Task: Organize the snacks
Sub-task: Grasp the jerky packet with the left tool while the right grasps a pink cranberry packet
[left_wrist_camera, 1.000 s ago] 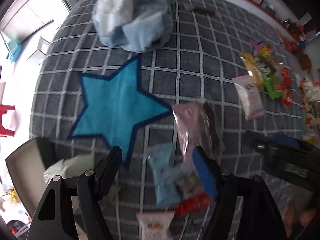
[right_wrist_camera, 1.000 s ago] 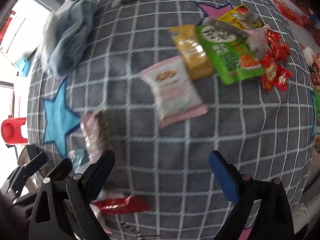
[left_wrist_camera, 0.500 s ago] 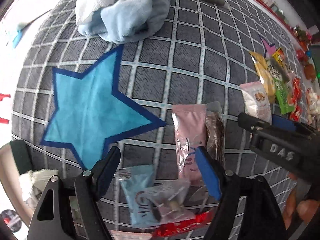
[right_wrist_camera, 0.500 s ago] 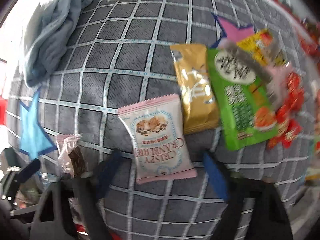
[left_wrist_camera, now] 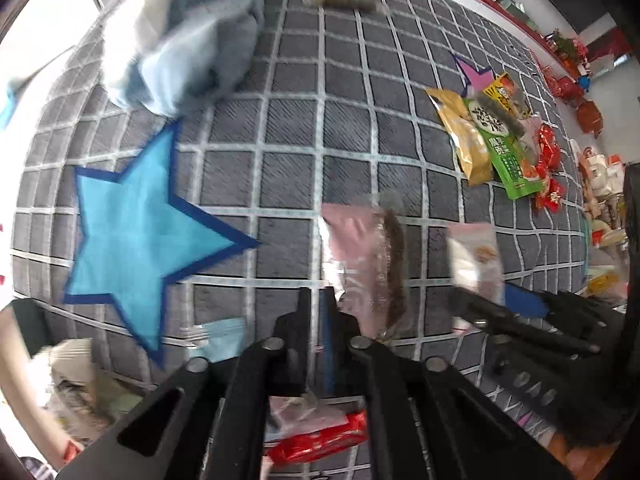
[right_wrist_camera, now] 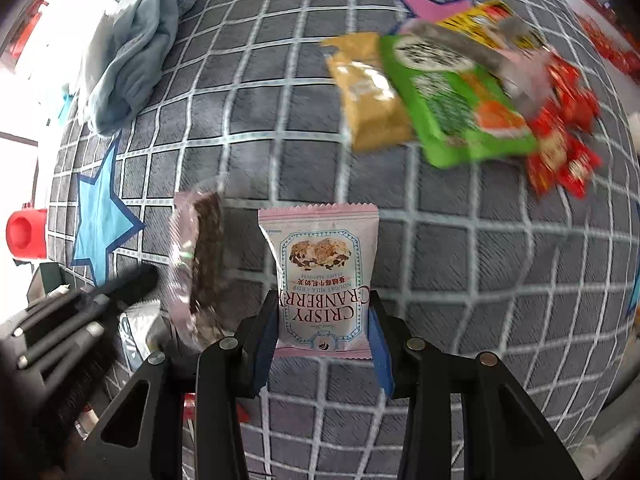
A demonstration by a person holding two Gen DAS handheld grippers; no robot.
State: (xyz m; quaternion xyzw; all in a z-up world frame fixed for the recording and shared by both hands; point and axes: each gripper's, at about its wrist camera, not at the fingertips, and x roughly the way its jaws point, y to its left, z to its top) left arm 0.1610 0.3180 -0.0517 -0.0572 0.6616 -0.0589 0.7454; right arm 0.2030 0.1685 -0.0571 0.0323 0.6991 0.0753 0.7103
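Note:
My right gripper [right_wrist_camera: 322,328] is shut on the lower part of a pink Crispy Cranberry packet [right_wrist_camera: 322,268], its pads on both sides. The packet also shows in the left wrist view [left_wrist_camera: 474,264]. My left gripper [left_wrist_camera: 316,320] is shut with nothing visibly between its pads, just left of a clear pink-wrapped brown bar [left_wrist_camera: 368,256], seen too in the right wrist view [right_wrist_camera: 198,260]. A gold packet [right_wrist_camera: 368,92], green packet [right_wrist_camera: 456,108] and red packets [right_wrist_camera: 564,128] lie far right on the grey checked mat [right_wrist_camera: 480,260].
A blue towel [left_wrist_camera: 180,36] lies at the far left beyond a blue star patch [left_wrist_camera: 136,228]. A light blue packet [left_wrist_camera: 218,334] and a red wrapper [left_wrist_camera: 320,440] lie near the left gripper. A dark bar [left_wrist_camera: 344,0] lies at the far edge.
My right gripper moved forward and closed on the cranberry packet. My left gripper went from open to shut beside the pink-wrapped bar.

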